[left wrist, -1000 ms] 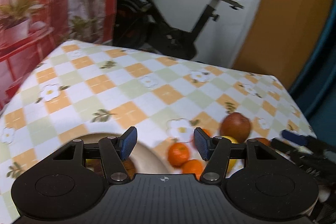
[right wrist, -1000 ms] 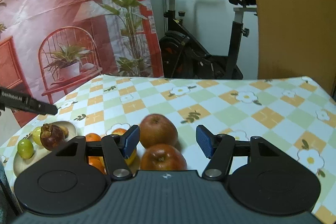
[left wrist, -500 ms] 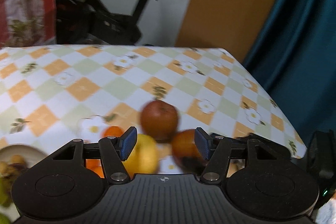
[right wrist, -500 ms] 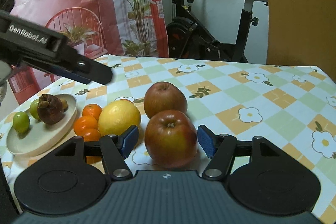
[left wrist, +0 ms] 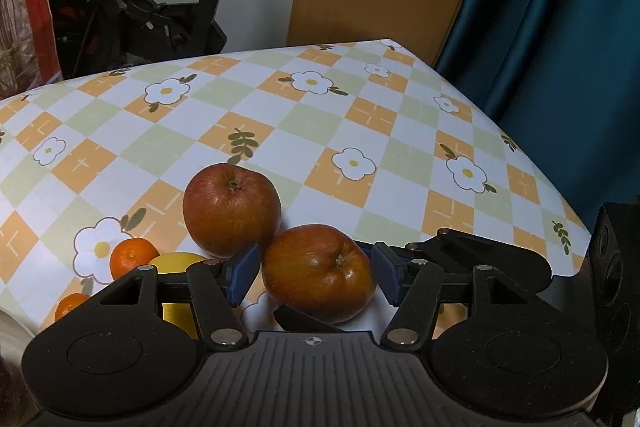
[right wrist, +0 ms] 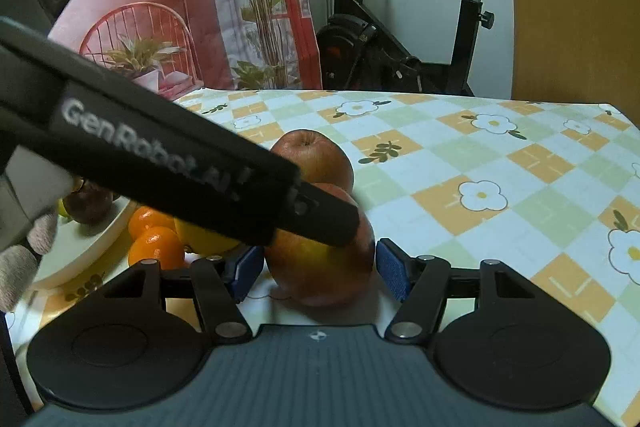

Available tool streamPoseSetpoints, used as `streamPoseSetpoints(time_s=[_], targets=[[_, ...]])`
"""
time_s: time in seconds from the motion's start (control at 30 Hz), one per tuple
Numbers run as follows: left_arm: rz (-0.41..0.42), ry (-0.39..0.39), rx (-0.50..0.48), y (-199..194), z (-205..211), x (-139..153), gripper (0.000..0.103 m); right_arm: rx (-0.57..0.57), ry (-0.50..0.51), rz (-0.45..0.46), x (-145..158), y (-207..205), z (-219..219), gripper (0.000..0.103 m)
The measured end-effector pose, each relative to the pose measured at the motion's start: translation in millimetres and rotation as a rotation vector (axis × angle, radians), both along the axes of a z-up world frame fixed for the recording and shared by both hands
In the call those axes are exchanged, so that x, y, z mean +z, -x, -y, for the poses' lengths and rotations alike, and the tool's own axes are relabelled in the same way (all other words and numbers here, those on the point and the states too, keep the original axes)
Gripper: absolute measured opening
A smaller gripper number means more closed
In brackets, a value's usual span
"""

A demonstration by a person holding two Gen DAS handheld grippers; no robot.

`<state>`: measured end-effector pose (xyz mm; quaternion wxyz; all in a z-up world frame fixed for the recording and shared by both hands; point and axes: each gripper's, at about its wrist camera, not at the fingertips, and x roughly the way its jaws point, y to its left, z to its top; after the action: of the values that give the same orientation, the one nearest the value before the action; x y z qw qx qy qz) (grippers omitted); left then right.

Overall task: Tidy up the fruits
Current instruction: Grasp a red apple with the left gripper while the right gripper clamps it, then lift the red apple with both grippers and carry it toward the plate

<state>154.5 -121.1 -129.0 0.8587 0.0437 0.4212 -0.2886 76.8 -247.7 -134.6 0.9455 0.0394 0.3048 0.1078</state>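
Note:
Two red apples lie side by side on the checked tablecloth. The nearer apple (left wrist: pixel 318 273) (right wrist: pixel 320 267) sits between the blue pads of both grippers. My left gripper (left wrist: pixel 314 275) straddles it, pads close to its sides, no squeeze visible. One of the left gripper's fingers (right wrist: pixel 200 163) lies across the apple's top in the right wrist view. My right gripper (right wrist: pixel 320 273) has its pads right at the apple's flanks, jaws open. The farther apple (left wrist: pixel 232 209) (right wrist: pixel 314 155) touches it behind. The right gripper's fingers (left wrist: pixel 460 253) show beside the nearer apple.
A lemon (left wrist: pixel 176 261) (right wrist: pixel 204 239) and tangerines (left wrist: pixel 132 261) (right wrist: pixel 156 247) lie left of the apples. A cream plate (right wrist: pixel 80 251) with a dark mangosteen (right wrist: pixel 90 203) stands further left, by a gloved hand (right wrist: pixel 24 259). The table's right edge (left wrist: pixel 560 195) borders a blue curtain.
My left gripper swung right from the plate and tangerines over to the apples and dropped around the nearer one. My right gripper sank, and the apple now fills its gap.

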Motion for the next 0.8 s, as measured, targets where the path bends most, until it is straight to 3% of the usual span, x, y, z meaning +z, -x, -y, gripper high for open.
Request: streamPoseSetpoints(time_s=[0.6, 0.8], targets=[[0.02, -0.01, -0.002, 4, 4, -3, 0.065, 0.002, -0.038, -0.016, -1, -2, 5, 0.064], [0.035, -0.018, -0.014, 11, 3, 1, 0.065, -0.001, 0.01, 0.0, 1, 1, -1, 0.063]])
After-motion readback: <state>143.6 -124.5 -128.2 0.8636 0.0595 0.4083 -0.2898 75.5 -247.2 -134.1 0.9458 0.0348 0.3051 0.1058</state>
